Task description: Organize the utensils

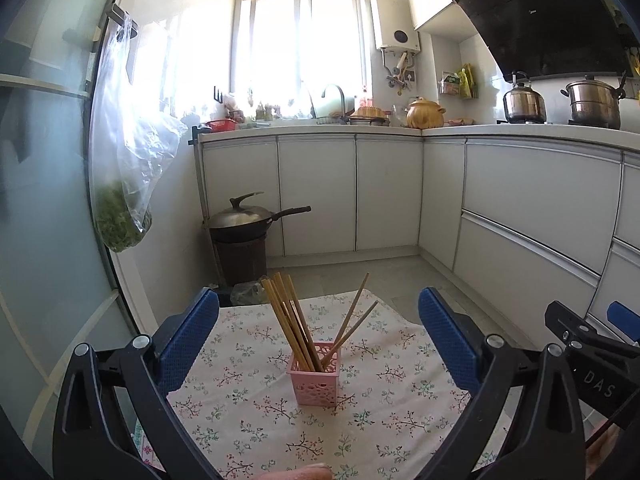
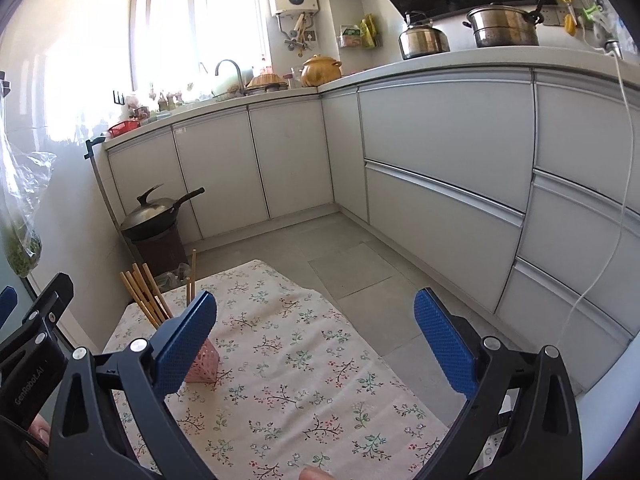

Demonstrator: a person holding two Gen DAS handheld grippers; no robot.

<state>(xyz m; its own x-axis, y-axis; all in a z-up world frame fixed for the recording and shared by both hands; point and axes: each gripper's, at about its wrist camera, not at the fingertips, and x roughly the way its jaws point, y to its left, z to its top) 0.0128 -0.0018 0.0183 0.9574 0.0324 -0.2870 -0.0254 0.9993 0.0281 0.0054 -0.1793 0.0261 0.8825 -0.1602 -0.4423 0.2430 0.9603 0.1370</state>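
A small pink perforated basket (image 1: pixel 315 376) stands upright on the floral tablecloth (image 1: pixel 248 412). Several wooden chopsticks (image 1: pixel 292 320) stand in it, most leaning left, two leaning right. My left gripper (image 1: pixel 319 332) is open and empty, its blue pads level with the chopsticks and nearer the camera than the basket. In the right wrist view the basket (image 2: pixel 204 366) is partly hidden behind the left blue pad, with the chopsticks (image 2: pixel 146 296) rising above it. My right gripper (image 2: pixel 316 332) is open and empty over the cloth, to the right of the basket.
The cloth-covered table (image 2: pixel 320 380) sits low in a kitchen. A lidded wok (image 1: pixel 248 218) on a dark bin stands beyond it by the wall. White cabinets (image 1: pixel 520 200) run along the back and right. A bag of greens (image 1: pixel 120 216) hangs at the left.
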